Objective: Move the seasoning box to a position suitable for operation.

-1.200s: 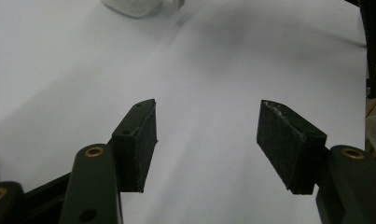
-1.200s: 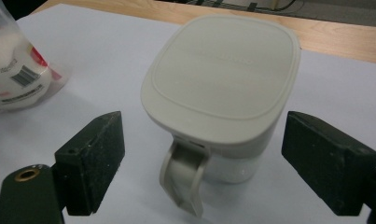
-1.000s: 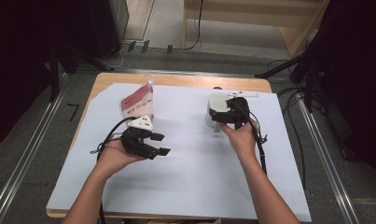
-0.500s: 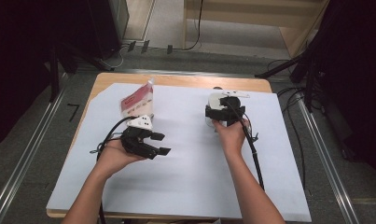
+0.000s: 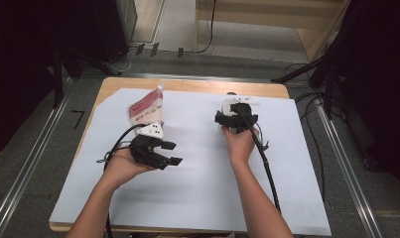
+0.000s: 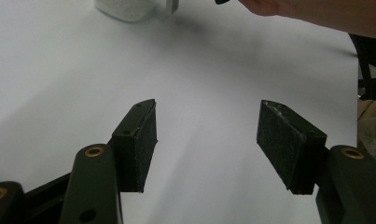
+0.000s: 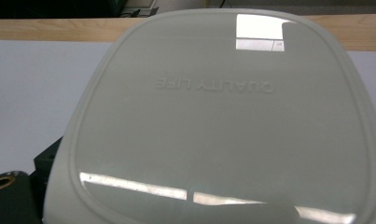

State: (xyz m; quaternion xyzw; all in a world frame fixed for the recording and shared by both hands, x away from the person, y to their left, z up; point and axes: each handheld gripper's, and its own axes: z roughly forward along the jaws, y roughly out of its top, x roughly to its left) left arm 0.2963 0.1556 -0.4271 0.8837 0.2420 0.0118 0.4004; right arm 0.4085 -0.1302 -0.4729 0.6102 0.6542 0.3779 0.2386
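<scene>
Under right gripper [image 5: 235,118], smooth rounded lid [image 7: 223,121], grip unclear, left gripper [image 5: 165,153] spread.

A red-and-white printed paper packet [image 5: 146,108] stood just beyond the left claw [image 5: 170,153], on the white sheet [image 5: 197,183] covering the wooden bench [image 5: 187,85].

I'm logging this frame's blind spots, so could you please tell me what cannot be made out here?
- Right gripper jaws: open or shut is unclear; in the right gripper view the lid covers them.
- Container contents: cut off by the left gripper view's top edge.
- Red-and-white pouch print: too small in the high view.
- Left gripper: open and empty.
</scene>
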